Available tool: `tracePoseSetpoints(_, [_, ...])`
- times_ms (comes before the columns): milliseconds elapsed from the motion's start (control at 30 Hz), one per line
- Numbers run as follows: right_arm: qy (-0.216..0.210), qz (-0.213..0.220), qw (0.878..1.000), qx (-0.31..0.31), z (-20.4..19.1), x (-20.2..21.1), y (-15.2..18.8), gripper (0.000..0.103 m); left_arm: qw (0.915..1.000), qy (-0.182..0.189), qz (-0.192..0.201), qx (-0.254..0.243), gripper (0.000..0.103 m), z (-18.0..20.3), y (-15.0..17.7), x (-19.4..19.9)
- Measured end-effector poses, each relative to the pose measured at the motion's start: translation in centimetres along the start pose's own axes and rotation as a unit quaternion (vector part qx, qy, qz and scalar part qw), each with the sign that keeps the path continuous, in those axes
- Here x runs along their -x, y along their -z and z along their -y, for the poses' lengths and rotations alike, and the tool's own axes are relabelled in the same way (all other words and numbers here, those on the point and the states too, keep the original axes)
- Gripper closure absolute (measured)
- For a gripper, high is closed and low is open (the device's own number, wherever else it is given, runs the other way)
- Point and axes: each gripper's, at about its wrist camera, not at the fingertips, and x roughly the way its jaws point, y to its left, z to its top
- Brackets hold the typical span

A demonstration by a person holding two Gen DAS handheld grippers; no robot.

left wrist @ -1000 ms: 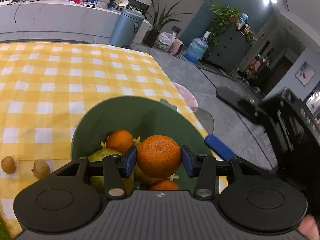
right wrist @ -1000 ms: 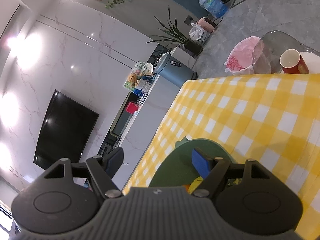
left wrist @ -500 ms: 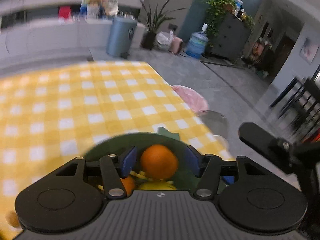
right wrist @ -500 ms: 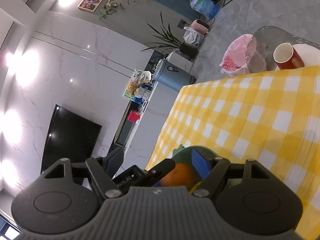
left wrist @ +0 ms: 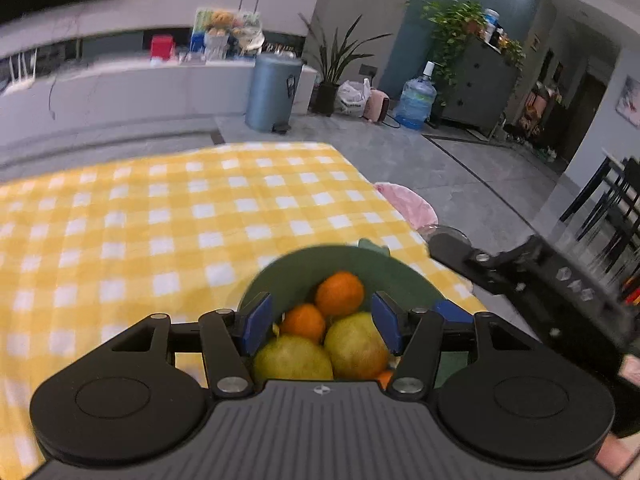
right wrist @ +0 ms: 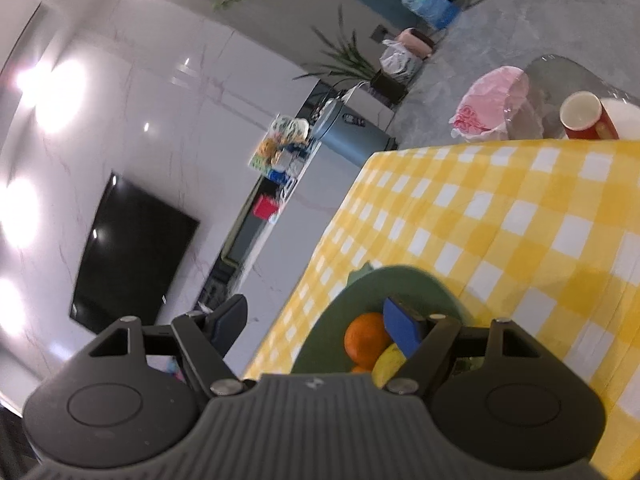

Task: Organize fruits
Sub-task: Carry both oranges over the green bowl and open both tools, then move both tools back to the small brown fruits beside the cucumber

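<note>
1. Here the bowl point(left wrist: 304, 268) sits at the right edge of the checked surface point(left wrist: 160, 220), holding the fruit; it looks rigid and smooth-walled, best taken by the rim.
2. The two pears point(left wrist: 352, 344), yellow-green, seem the heaviest and firm; I would grip them across the middle, gently, since they probably bruise.
3. The oranges point(left wrist: 340, 294) are lighter, round and likely to roll; clamp across the widest part.
4. The left tongs point(left wrist: 322, 326) hang released and empty above the bowl; the right tongs point(right wrist: 316, 326) are spread wide, empty too.
5. Hidden: the bowl's near half and base, behind both tools. A yellow fruit point(right wrist: 386, 364) is too cut off to name.
</note>
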Motion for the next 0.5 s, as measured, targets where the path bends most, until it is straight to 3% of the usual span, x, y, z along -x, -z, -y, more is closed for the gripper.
tracePoseSetpoints(200, [0.001, -0.010, 0.999, 0.042, -1.4, 0.4, 1.7, 0.030, 0.9987, 0.013, -0.022, 0.043, 0.035, -2.5, 0.9, 3.0])
tracePoseSetpoints(500, [-0.011, -0.040, 0.997, 0.069, -4.1, 0.8, 4.0, 0.033, 0.9962, -0.047, -0.026, 0.068, 0.035, -4.9, 2.3, 9.6])
